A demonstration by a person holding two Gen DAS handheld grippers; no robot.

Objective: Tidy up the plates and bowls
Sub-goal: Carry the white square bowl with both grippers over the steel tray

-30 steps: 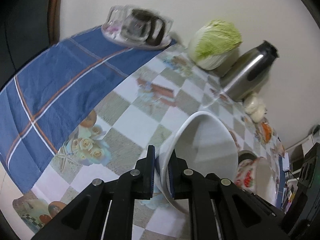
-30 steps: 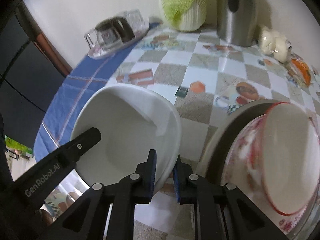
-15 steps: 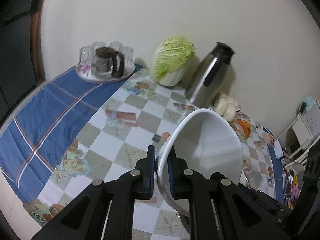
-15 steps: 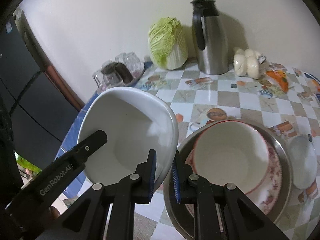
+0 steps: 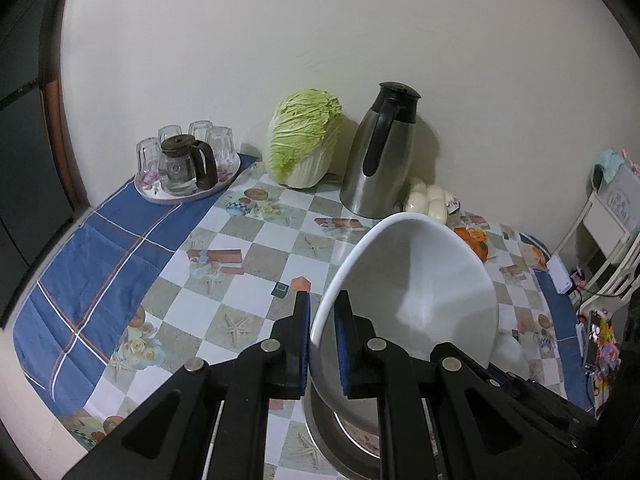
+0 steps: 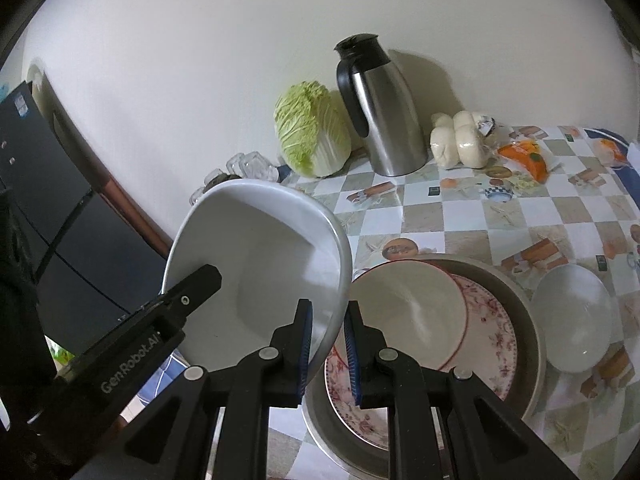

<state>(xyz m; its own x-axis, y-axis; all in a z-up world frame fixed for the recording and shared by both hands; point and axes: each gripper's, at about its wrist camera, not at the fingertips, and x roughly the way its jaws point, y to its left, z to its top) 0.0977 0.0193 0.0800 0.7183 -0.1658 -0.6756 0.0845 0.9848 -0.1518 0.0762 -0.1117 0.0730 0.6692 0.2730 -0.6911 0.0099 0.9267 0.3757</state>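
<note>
White bowl was held off the tabletop, tilted on edge with its opening toward both cameras. Left hand-held gripper was clamped on the rim at one side; right hand-held gripper was clamped on the opposite rim. In each case one blue pad sat inside the wall and one outside. In the right wrist view the left hand-held gripper came in from about 8 o'clock across the bowl.

At 4 o'clock of the bowl in that view, a steel basin sat on the tabletop. Inside it lay a floral plate with a red-rimmed bowl on top. A small clear bowl stood just beside the basin at its 3 o'clock.

Farther back, against the wall: cabbage at 12 o'clock of the held bowl, a steel jug touching or just beside it at its 3 o'clock, then a bag of white buns, then an orange packet. In the left wrist view, a tray with glasses and a dark-handled glass pot sat at 9 o'clock of the cabbage, on a blue cloth over that end of the checked tabletop.
</note>
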